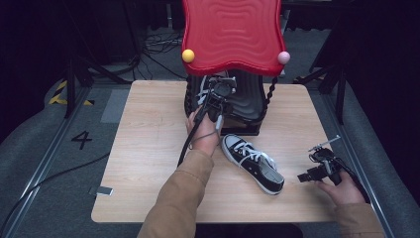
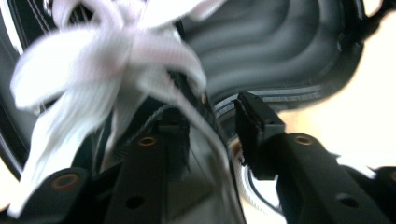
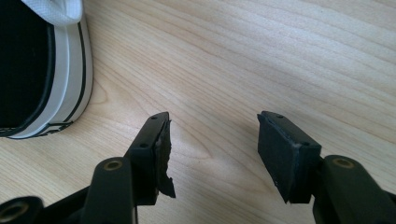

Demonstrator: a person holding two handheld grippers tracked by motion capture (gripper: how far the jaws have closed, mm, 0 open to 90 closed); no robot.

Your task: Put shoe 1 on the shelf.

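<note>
**Setting the first shoe on the rack's lower shelf**

I have the left gripper [image 1: 214, 101] at 12 o'clock on the bench [image 1: 148, 148], reaching under the red top of the shoe rack [image 1: 233, 34] to its black lower shelf [image 2: 280, 46]. In the left gripper view, its jaws stand partly apart around the collar of a black shoe [image 2: 154, 135] with white laces [image 2: 93, 84]. One jaw is inside the shoe and the other outside; I judge the pads are off the fabric, though blur makes contact hard to read.

To do this well, I would check that the sole sits flat on the shelf, then draw the gripper straight back so the laces do not snag a jaw.

The second shoe [image 1: 253, 163] lies on the bench at about 5 o'clock from the rack. The right gripper [image 1: 322, 166] rests at 4 o'clock, with its jaws wide and empty.
</note>
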